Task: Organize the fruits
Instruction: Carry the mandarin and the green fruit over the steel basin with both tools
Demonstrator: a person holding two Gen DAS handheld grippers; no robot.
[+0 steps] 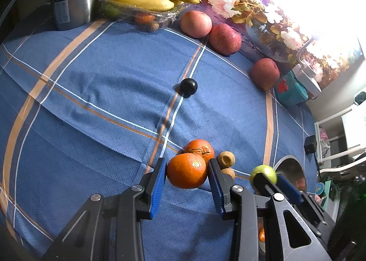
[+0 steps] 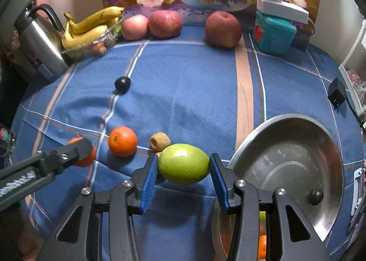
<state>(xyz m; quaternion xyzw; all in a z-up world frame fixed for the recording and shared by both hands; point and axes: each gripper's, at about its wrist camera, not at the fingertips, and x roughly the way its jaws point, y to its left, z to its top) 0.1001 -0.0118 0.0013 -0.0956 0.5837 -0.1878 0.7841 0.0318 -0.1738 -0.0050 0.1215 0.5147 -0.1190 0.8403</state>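
Note:
My left gripper (image 1: 186, 172) is shut on an orange tangerine (image 1: 187, 171), held just above the blue cloth. A second tangerine (image 1: 199, 149) lies right behind it. My right gripper (image 2: 183, 164) is shut on a green fruit (image 2: 183, 163), left of the steel bowl (image 2: 297, 128). In the right wrist view the left gripper (image 2: 77, 146) holds its tangerine (image 2: 85, 160) at far left, with the other tangerine (image 2: 122, 141) beside it. The right gripper also shows in the left wrist view (image 1: 267, 176) with the green fruit (image 1: 260, 170).
Three red apples (image 2: 223, 29) (image 2: 165, 23) (image 2: 134, 27) line the back. Bananas (image 2: 91, 26) lie on a clear box by a steel kettle (image 2: 39, 39). A black ball (image 2: 122, 83), brown hollow fruits (image 2: 160, 140), a teal box (image 2: 273, 33) and a black cube (image 2: 336, 95) sit around.

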